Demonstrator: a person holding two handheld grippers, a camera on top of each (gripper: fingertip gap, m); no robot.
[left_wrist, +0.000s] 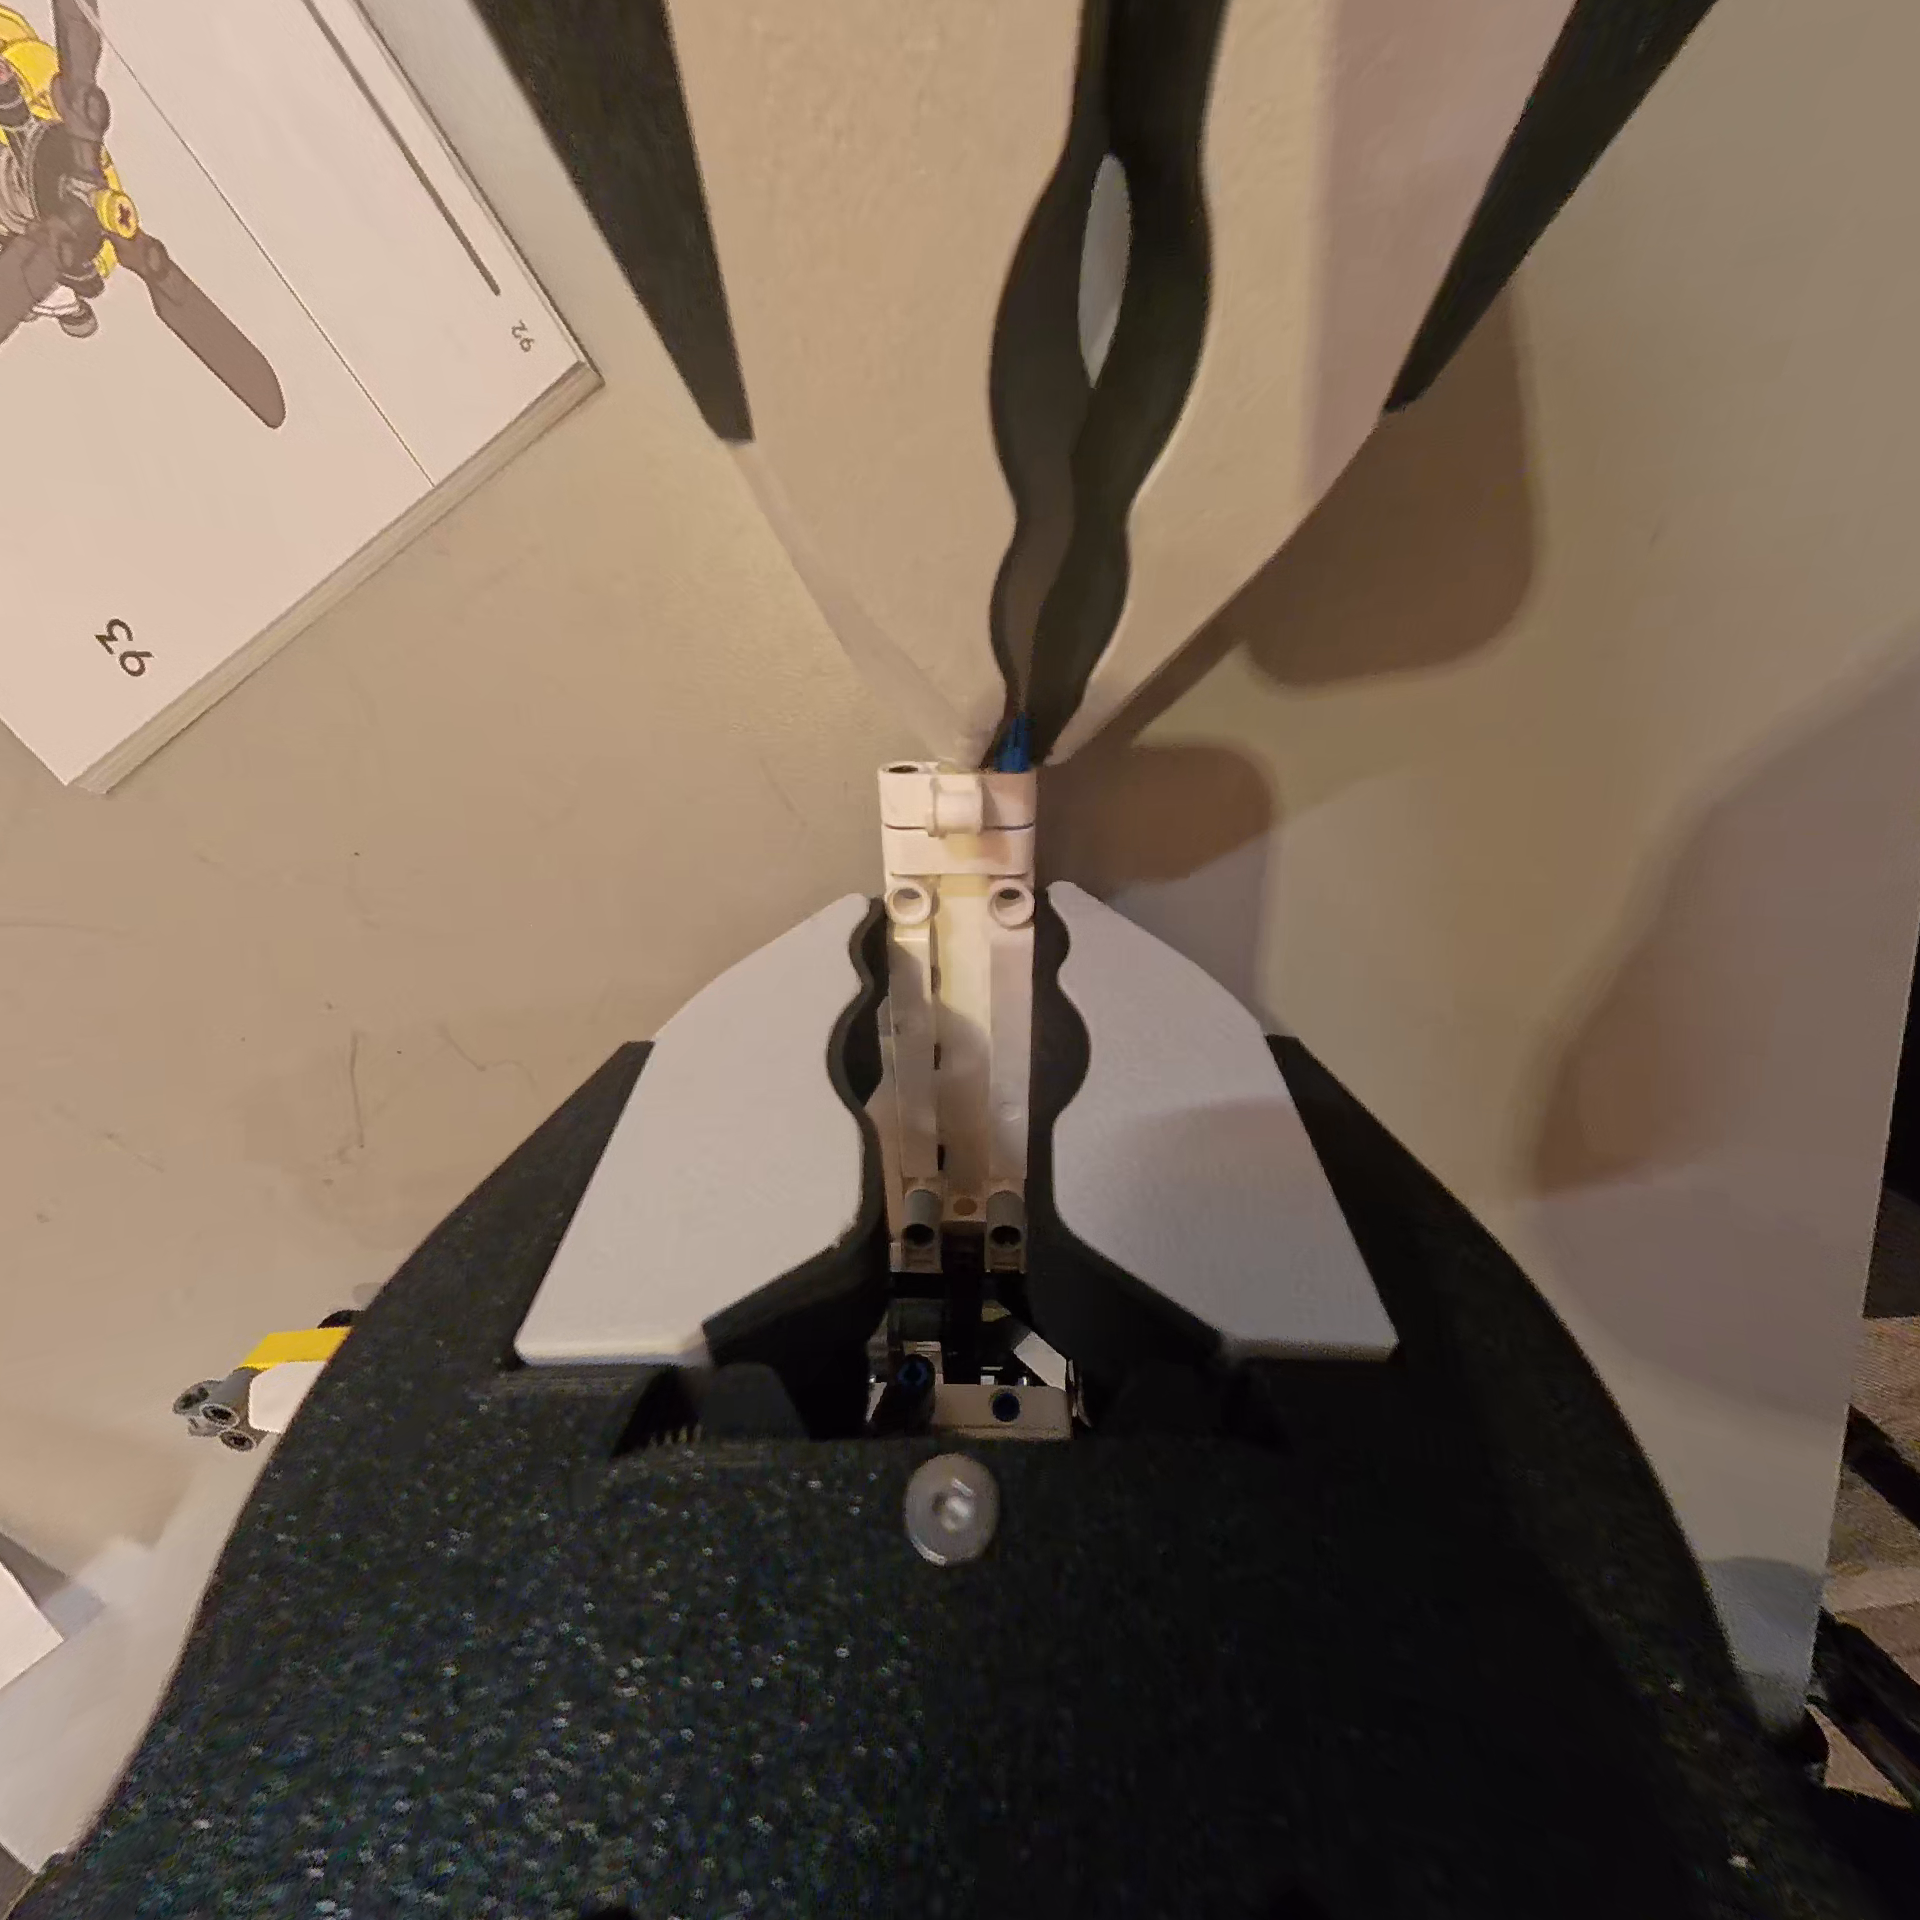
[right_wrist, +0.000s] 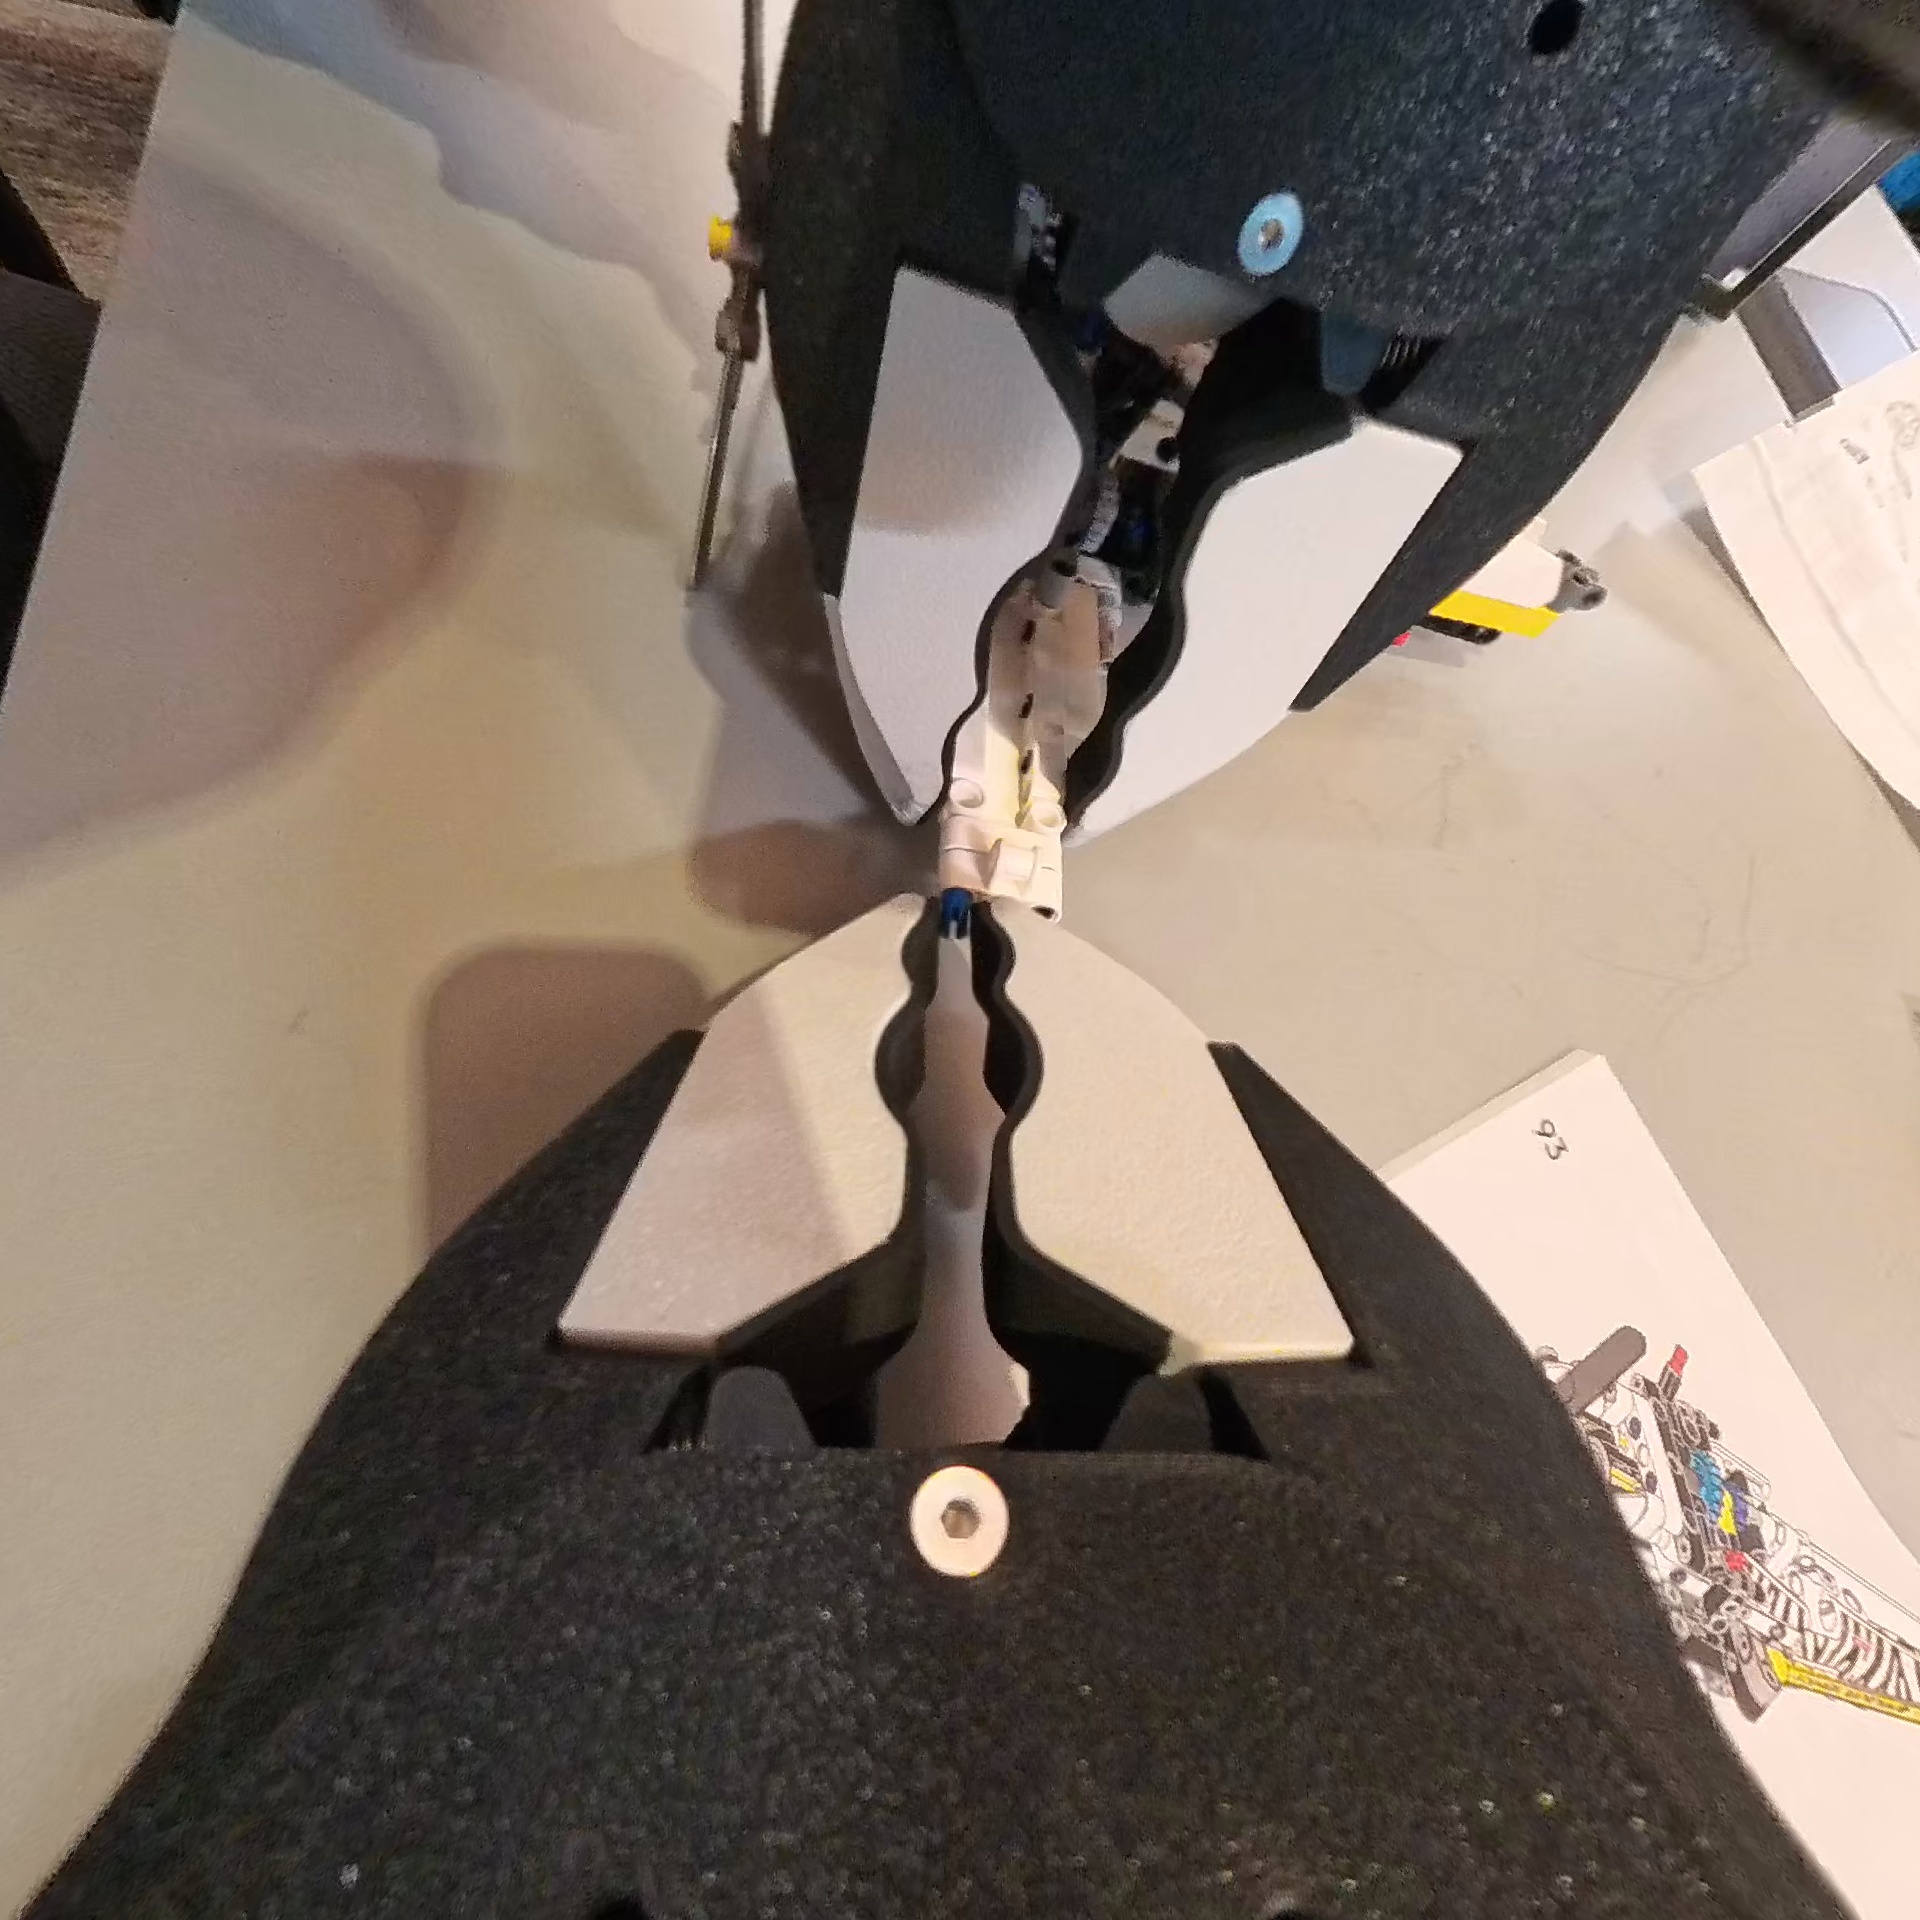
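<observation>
Left gripper (left_wrist: 958, 914) clamps white brick assembly (left_wrist: 956, 997), long axis along fingers, far end protruding. Right gripper (right_wrist: 954, 925) opposite, tip-to-tip, pinches small blue pin (right_wrist: 951, 914) at assembly's end face, above desk (left_wrist: 520, 987).

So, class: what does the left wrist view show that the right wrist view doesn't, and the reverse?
Only the left view: the booklet's propeller drawing. Only the right view: loose printed sheets and a thin rod. Both share: the left gripper clamping a white brick assembly, and the right gripper pinching a small blue peg at that assembly's end, over a beige table.
</observation>
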